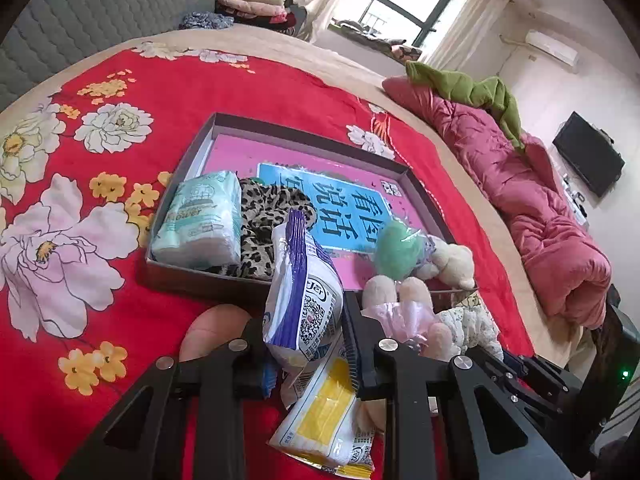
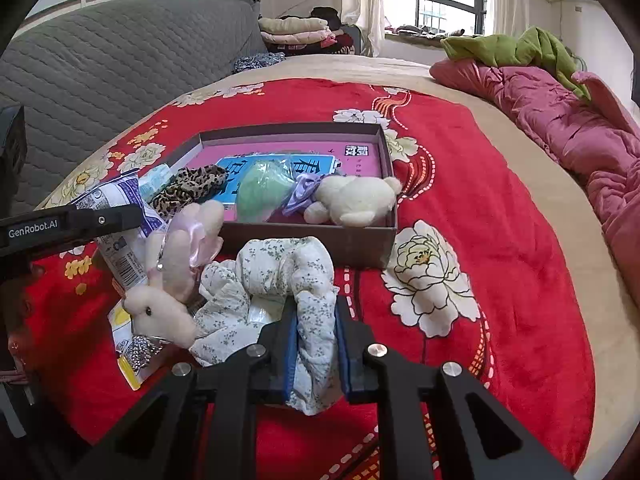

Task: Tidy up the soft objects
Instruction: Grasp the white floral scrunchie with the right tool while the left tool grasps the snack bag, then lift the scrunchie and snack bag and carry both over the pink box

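- Right gripper [image 2: 316,344] nearest the lens: jaws pinch a fold of the white floral cloth [image 2: 280,276], which lies bunched on the red floral bedspread [image 2: 500,240] just in front of the shallow box [image 2: 312,236].
- Left gripper [image 1: 306,332] jaws clamp a white-and-purple snack packet [image 1: 304,288], upright, near the box's front wall.
- Yellow-and-white packet [image 1: 324,412] lies under the left jaws.
- Pink plush rabbit [image 2: 160,308] sits beside the cloth, touching it, outside the box.
- Inside the box: tissue pack [image 1: 200,224], leopard-print fabric [image 1: 268,220], green puff in plastic [image 2: 260,196], cream teddy bear [image 2: 356,200].
- Pink quilt [image 2: 560,128] lies along the far bed edge.
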